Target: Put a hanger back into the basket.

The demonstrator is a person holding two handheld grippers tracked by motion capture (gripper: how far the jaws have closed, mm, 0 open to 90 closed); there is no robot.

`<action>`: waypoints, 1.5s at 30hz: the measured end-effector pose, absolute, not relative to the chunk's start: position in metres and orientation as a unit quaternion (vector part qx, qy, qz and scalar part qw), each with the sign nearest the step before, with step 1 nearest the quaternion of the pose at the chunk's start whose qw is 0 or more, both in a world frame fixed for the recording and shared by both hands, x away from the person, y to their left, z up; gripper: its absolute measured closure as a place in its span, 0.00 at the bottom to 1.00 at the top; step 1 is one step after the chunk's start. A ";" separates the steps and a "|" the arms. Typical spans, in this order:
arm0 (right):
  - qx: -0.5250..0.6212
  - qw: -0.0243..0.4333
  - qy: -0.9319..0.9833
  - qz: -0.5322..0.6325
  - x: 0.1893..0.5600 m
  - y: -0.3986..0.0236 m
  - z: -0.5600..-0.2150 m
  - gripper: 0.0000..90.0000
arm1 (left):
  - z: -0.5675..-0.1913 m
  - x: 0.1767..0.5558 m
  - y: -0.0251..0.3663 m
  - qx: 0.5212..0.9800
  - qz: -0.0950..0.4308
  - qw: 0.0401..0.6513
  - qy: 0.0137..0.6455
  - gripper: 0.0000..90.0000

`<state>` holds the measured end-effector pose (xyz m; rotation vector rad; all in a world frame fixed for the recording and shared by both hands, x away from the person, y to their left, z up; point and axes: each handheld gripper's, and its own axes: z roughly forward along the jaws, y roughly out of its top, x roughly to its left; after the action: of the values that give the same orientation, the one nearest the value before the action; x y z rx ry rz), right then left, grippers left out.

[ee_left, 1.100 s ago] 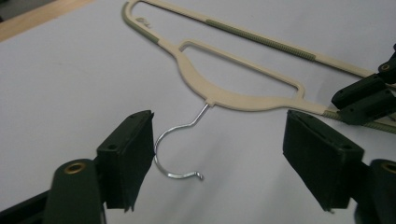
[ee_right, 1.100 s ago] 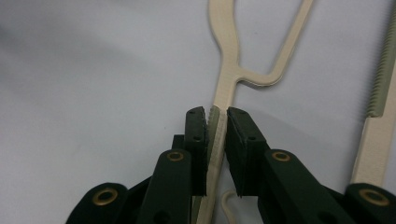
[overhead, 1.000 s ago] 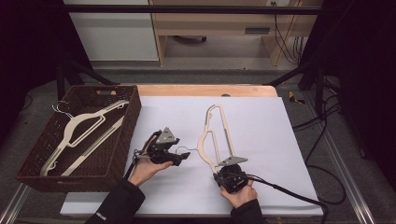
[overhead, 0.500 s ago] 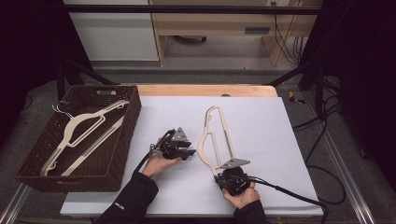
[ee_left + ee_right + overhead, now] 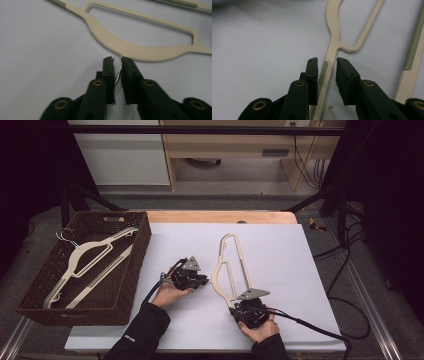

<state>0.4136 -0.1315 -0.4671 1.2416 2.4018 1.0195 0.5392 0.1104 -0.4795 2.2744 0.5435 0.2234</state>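
Observation:
A cream plastic hanger [image 5: 231,266] lies flat on the white sheet [image 5: 285,255]. My left gripper [image 5: 205,281] sits at the hanger's left side, level with its neck. In the left gripper view it [image 5: 117,60] is shut on the hanger's thin metal hook [image 5: 118,75], just below the cream body [image 5: 140,51]. My right gripper [image 5: 237,305] is at the hanger's near end. Its jaws [image 5: 326,61] have just been opening. The hanger's ribbed arm [image 5: 323,72] lies between them against the left pad, with a gap to the right pad.
A dark wicker basket [image 5: 136,262] at the left edge holds more cream hangers [image 5: 85,259]. Black cables [image 5: 310,325] trail from the right gripper across the sheet's near right corner. A bare wooden table edge [image 5: 220,216] runs along the back.
The left hand has moved right across the sheet to the hanger, and its gripper has closed on the hook. The right hand has stayed at the hanger's near end.

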 end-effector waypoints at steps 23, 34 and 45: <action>0.436 0.126 0.819 0.352 0.411 -0.134 -0.472 0.60 | -0.454 0.502 0.106 0.925 0.104 0.322 0.176 0.99; 0.434 0.110 0.819 0.359 0.405 -0.130 -0.476 0.80 | -0.436 0.492 0.105 0.923 0.110 0.311 0.196 0.99; 0.449 0.095 0.813 0.359 0.404 -0.133 -0.465 0.89 | -0.428 0.487 0.113 0.914 0.095 0.337 0.206 0.97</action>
<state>0.4038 -0.1328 -0.4647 1.3314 2.4099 1.0642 0.4870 0.1130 -0.4283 2.3817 0.5357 0.2481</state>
